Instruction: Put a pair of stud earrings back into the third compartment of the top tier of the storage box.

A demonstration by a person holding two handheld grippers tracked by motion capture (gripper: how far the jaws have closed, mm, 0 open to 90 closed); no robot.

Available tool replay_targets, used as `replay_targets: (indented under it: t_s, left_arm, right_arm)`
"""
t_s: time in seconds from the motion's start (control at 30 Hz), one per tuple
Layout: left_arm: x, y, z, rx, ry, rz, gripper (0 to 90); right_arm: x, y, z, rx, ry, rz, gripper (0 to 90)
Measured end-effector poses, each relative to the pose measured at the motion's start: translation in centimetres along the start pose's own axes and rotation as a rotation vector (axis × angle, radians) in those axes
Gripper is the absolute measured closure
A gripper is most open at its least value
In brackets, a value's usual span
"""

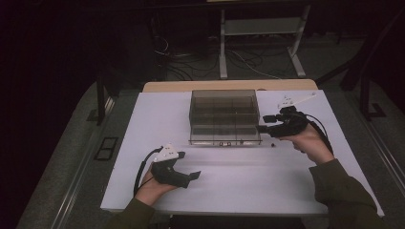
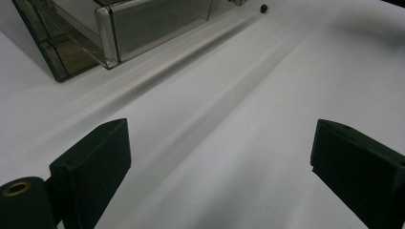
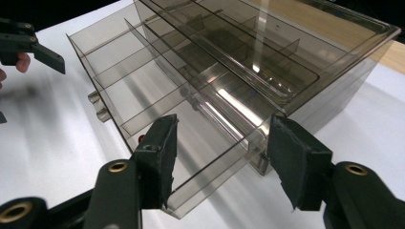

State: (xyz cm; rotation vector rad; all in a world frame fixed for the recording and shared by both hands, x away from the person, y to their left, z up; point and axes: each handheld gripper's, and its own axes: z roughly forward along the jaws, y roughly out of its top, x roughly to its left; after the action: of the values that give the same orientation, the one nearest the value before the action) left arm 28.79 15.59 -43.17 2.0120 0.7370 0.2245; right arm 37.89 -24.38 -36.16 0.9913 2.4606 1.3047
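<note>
Both claws level (right claw [image 1: 261, 128] beside drawer box [image 1: 224, 117]).

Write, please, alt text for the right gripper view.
The right gripper holds its two black jaws open around the near corner of a clear smoked plastic drawer organizer on a white table. The left gripper is at far left.
</note>
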Motion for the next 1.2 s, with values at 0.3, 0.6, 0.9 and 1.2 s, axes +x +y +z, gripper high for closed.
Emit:
replay_targets:
  t_s: [0.3,0.6,0.9,1.2]
  left_arm:
    - [0.0,0.0,-0.1,-0.006,-0.003,-0.008,5.6]
    - [0.0,0.0,-0.1,-0.004,0.0,-0.007,5.6]
    - [0.0,-0.1,-0.1,0.0,0.0,-0.004,5.6]
    - [0.1,-0.1,-0.1,0.001,0.0,-0.005,5.6]
  right_arm:
    - [-0.1,-0.5,-0.2,0.0,-0.014,-0.001,38.6]
    - [-0.7,-1.2,-1.4,-0.013,-0.036,0.02,38.1]
    - [-1.3,-2.3,-2.4,-0.02,-0.07,0.045,37.8]
    - [-1.6,-4.0,-3.0,-0.011,-0.088,0.064,37.8]
